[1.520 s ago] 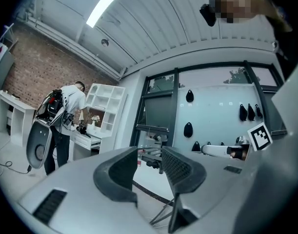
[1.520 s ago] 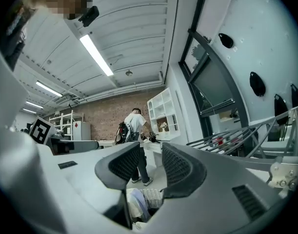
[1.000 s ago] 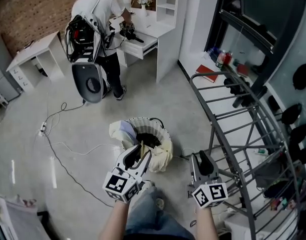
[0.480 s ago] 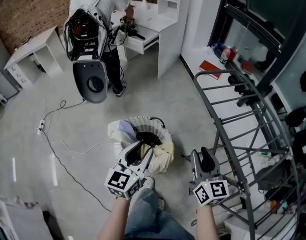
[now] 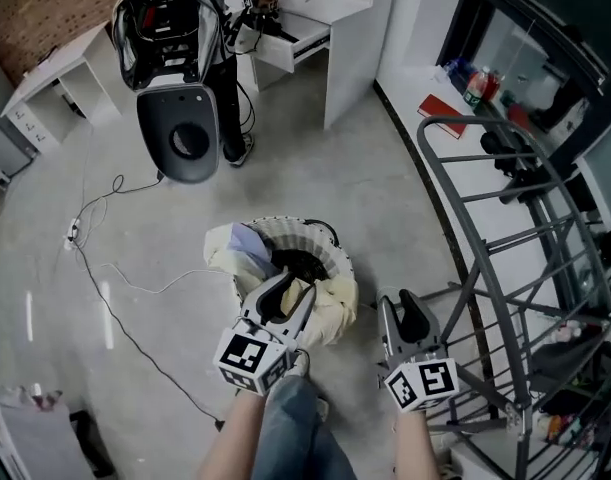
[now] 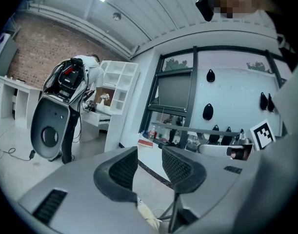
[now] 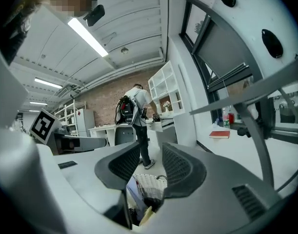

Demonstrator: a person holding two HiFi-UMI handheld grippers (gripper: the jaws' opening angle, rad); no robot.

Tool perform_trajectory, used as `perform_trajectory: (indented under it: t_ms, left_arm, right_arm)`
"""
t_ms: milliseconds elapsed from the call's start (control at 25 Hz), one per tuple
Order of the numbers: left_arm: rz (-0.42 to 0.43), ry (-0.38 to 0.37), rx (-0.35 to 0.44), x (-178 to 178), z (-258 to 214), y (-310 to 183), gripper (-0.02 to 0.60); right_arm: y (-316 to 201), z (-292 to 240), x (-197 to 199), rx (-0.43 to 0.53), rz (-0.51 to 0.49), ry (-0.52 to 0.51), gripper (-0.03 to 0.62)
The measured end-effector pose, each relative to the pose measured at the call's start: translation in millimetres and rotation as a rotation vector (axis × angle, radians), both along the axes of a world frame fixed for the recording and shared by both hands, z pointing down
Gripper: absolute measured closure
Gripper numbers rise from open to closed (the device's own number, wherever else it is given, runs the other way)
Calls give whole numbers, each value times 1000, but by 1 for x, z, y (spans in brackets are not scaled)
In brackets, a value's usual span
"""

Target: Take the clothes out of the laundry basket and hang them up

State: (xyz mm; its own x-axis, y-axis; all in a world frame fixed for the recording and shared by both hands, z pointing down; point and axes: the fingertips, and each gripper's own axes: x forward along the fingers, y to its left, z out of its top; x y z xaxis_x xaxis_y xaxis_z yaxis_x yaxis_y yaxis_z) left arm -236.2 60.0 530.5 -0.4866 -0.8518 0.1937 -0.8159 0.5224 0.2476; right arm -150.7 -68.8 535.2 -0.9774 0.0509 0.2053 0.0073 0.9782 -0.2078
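Right now holding the left gripper [image 5: 293, 290] over the near side of the round white ribbed laundry basket [image 5: 285, 230] on the grey floor [image 5: 385, 208], jaws moderately parted with nothing between the pads (only floor and window wall beyond them in the left gripper view). Holding the right gripper [image 5: 397, 303] just right of the basket and beside the grey metal drying rack [image 5: 485, 268], jaws likewise apart and gripping nothing, the basket framed in the gap. Lying in the basket: cream cloth [image 5: 337, 306] draped over the rim, lavender cloth [image 5: 247, 240], dark garment [image 5: 300, 266]. Bearing black-and-white square markers [image 5: 247, 356] on each gripper's cube. Cannot read any print on the flat red book [image 5: 448, 108] on the white ledge [image 5: 425, 78]; too small.
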Motion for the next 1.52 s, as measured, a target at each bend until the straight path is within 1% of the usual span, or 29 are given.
perform_trajectory:
  t_ms: [200,400,640,720,840,1000,1120,1240,1360,1520]
  left_arm:
    - [-1,35,-14,-14,74,-10,428]
    - [-12,77,-39,-18,146,-16,428]
    - [-9,142,-73,-18,228,-19,428]
    - [-4,153,-82,-16,251,-23,428]
    - [-1,171,-92,-14,279,-28,428]
    - [2,198,-103,-13,308,-31,428]
    - [11,214,-108,-8,321,-31,428]
    - [14,227,-110,-4,326,-29,428]
    - [15,236,-110,0,330,-27,428]
    - [16,232,-108,3,329,-25,428]
  right_arm:
    - [2,84,-19,-2,-25,65,467]
    - [-4,162,-27,-9,-39,125,467]
    - [4,241,-35,-12,-59,214,467]
    - [6,269,-36,-3,-80,232,467]
    - [6,301,-35,-1,-74,276,467]
    - [11,342,-30,11,-85,355,458]
    - [15,367,-21,3,-85,416,425]
    - [19,387,-12,-15,-80,478,401]
    - [26,402,-6,-22,-85,532,396]
    - [28,409,-8,-22,-82,559,398]
